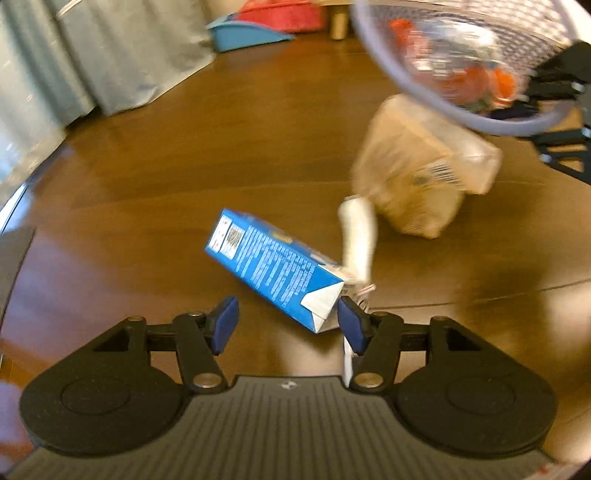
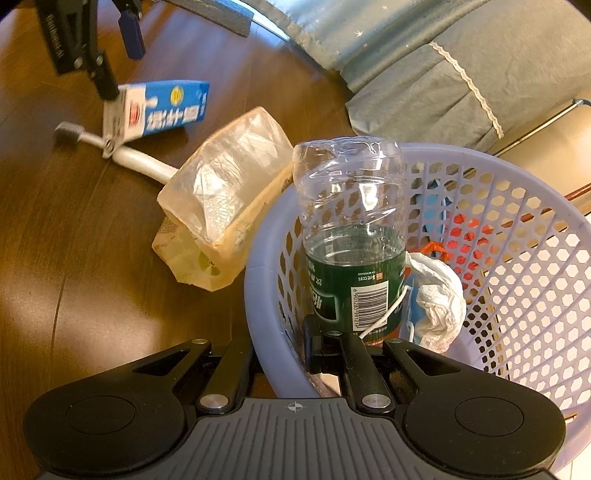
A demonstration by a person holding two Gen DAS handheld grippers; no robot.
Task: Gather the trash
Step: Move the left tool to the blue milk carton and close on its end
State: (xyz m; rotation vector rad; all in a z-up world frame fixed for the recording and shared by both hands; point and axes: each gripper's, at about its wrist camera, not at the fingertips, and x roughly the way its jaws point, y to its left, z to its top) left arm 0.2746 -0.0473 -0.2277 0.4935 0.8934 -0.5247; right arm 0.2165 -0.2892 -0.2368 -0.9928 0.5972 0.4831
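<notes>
Left claw spread wide around blue carton at 12 o'clock, not yet gripping. Right claw clenched on basket rim, keeping it near the table trash.

Floor: dark brown wood boards, glossy, with patches of light on them.
Curtain: grey-blue cloth that hangs at the far left and reaches down to the floor.
Bedding: grey-blue fabric with a pale lace trim, bunched up at the edge of the floor.
Blue tray: it lies on the floor, far back.
Red item: just behind the blue tray; blurred, I cannot tell what it is.
</notes>
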